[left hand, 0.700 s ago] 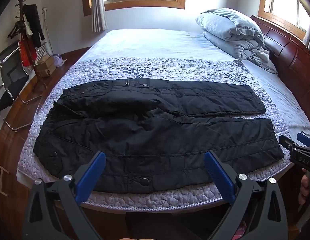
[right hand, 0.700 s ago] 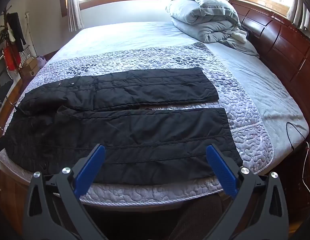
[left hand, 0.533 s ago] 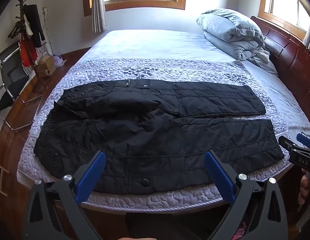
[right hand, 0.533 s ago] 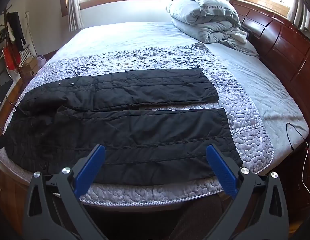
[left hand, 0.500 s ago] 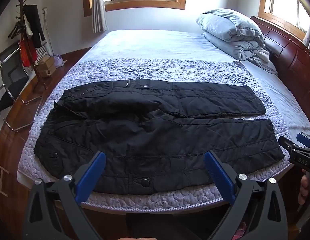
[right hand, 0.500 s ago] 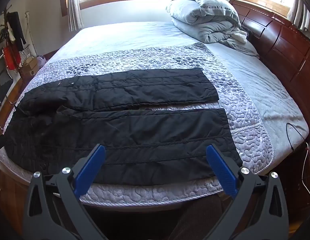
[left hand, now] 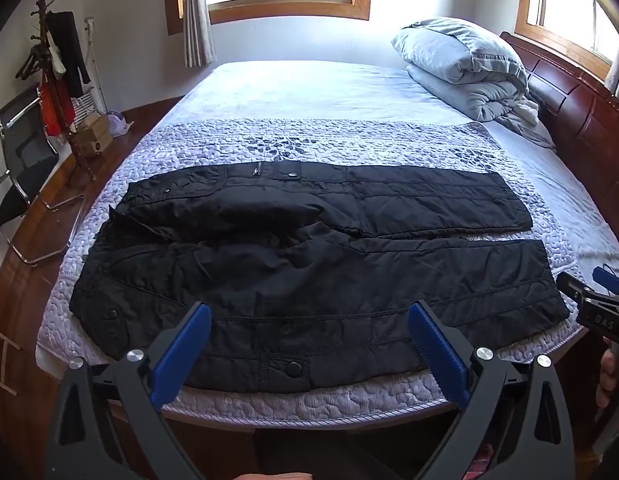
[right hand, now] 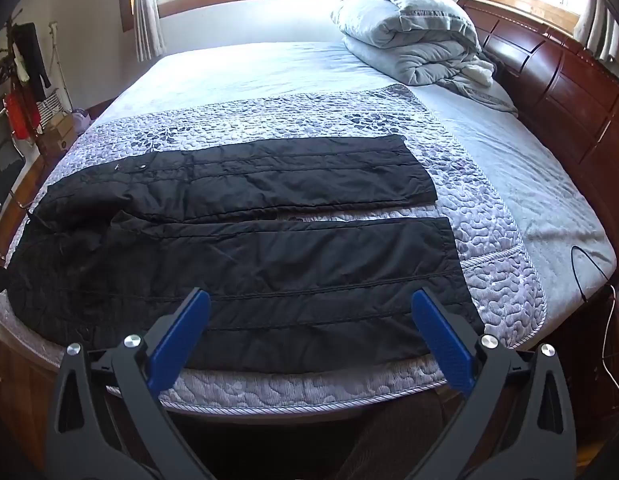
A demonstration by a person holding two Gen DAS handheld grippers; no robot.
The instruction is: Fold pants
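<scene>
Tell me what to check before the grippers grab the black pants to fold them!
1. Pants lying flat on the quilted cover: ok, both legs spread side by side.
2. Left gripper open and empty: ok.
3. Right gripper open and empty: ok.
4. Nothing resting on the pants: ok.
5. Waist end smooth: not ok, the fabric is rumpled there.
6. Fingers touching the cloth yet: not ok, both grippers hover at the near bed edge.
</scene>
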